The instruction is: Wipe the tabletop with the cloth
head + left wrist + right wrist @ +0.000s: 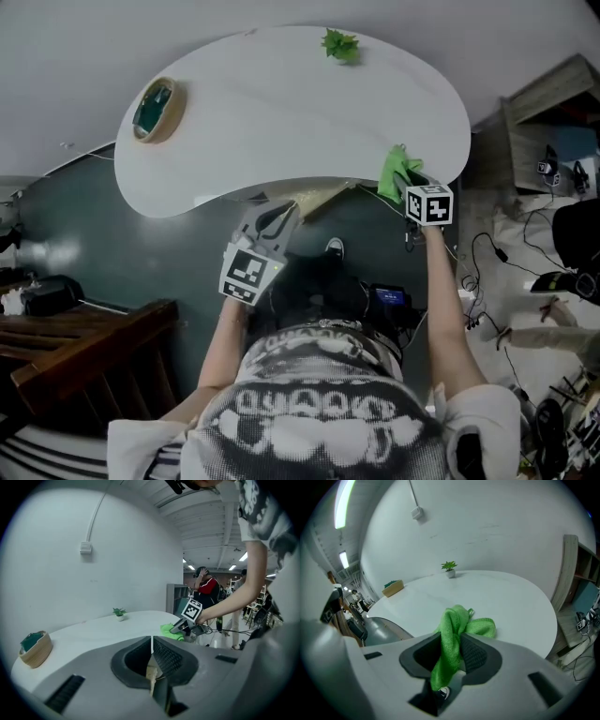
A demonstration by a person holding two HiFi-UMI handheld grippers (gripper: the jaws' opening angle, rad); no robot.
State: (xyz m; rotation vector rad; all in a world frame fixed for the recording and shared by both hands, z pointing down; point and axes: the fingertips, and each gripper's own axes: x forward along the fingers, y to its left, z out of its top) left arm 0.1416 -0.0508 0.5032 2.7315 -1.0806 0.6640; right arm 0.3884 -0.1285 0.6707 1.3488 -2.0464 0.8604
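A green cloth [398, 172] rests bunched on the near right edge of the white tabletop [281, 103], and my right gripper [405, 187] is shut on it. In the right gripper view the cloth [457, 625] runs up between the jaws of the right gripper [457, 641] and spills onto the table [501, 597]. My left gripper [277, 217] hangs just off the table's near edge, jaws shut with nothing between them. The left gripper view shows its own closed jaws [151, 644], and beyond them the cloth [171, 631] and the right gripper [180, 626].
A woven basket [157, 109] stands at the table's far left and a small potted plant [340, 44] at its far edge. Dark wooden furniture [84, 347] is at lower left, with a shelf [544, 103] and floor cables [506, 281] at right. A person [206, 585] stands in the background.
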